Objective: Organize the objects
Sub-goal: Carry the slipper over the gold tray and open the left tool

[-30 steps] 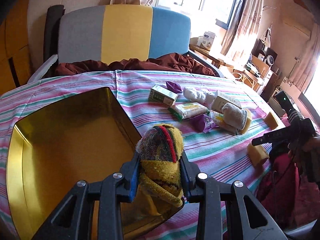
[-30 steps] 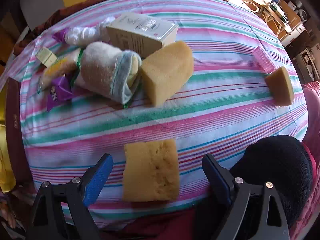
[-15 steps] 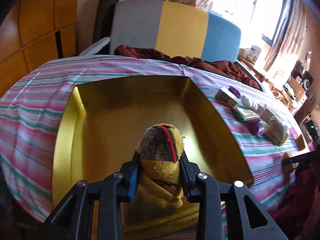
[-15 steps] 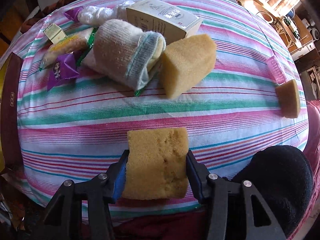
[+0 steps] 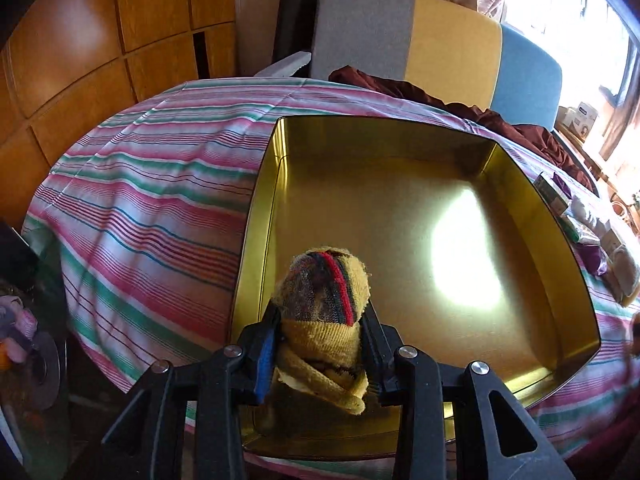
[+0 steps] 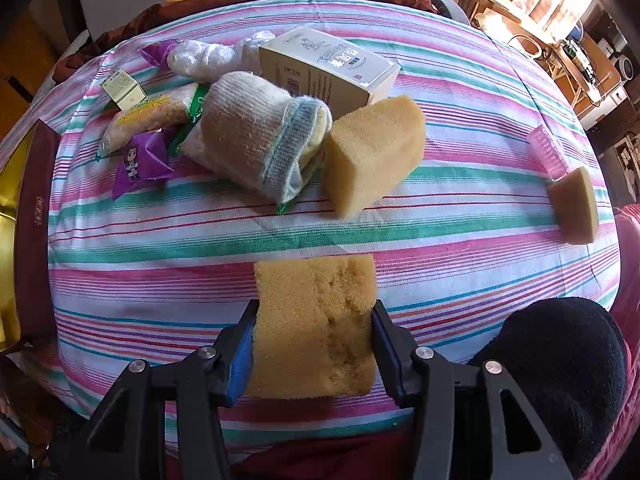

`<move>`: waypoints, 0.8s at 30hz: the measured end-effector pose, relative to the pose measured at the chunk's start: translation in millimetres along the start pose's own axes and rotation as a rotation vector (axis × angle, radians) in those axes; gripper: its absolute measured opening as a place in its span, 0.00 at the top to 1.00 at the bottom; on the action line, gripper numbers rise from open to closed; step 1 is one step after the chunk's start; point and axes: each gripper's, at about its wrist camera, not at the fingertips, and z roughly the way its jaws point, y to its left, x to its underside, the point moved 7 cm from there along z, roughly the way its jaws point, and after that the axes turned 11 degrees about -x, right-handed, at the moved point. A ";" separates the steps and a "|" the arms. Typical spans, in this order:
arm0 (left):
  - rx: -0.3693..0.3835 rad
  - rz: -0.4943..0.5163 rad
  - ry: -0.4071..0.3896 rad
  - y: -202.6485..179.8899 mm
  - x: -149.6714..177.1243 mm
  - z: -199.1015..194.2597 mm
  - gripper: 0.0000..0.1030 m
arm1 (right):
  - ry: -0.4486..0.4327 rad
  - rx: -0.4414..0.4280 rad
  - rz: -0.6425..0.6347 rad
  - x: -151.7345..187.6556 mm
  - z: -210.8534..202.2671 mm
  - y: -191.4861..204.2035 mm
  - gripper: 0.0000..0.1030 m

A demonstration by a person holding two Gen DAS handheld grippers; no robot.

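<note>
My left gripper is shut on a rolled yellow knit sock with red and dark stripes and holds it over the near left part of an open gold tin box. My right gripper is shut on a yellow sponge near the front edge of the striped table. Beyond it lie a white rolled sock, a second sponge, a cream carton, snack packets and a third sponge.
The tin's maroon outer wall shows at the left in the right wrist view. A pink brush lies at the right edge. A grey, yellow and blue chair stands behind the table. A dark sleeve is at lower right.
My left gripper has swung left with the sock, from beside the tin to over it. My right gripper has closed on the front sponge and lifted it slightly.
</note>
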 end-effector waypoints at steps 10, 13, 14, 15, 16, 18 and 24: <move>-0.036 0.009 -0.029 -1.0 0.6 -2.9 0.56 | -0.066 0.021 -0.072 7.7 -2.7 19.0 0.49; -0.044 -0.008 -0.067 3.1 -3.5 -13.2 0.41 | -0.082 0.036 -0.079 8.2 -9.1 23.3 0.49; -0.037 -0.010 -0.079 3.0 -4.9 -16.6 0.41 | -0.090 0.039 -0.085 7.1 -12.6 25.1 0.49; -0.043 -0.011 -0.088 4.0 -6.5 -19.1 0.40 | -0.095 0.044 -0.090 8.1 -13.2 26.2 0.49; -0.043 -0.013 -0.098 4.5 -8.6 -21.8 0.40 | -0.095 0.050 -0.091 4.6 -18.5 24.6 0.49; -0.041 -0.023 -0.117 6.2 -12.3 -26.4 0.40 | -0.097 0.054 -0.091 2.5 -25.5 23.5 0.49; -0.036 -0.050 -0.141 10.6 -16.9 -33.4 0.37 | -0.101 0.020 -0.106 -12.0 -37.0 27.5 0.49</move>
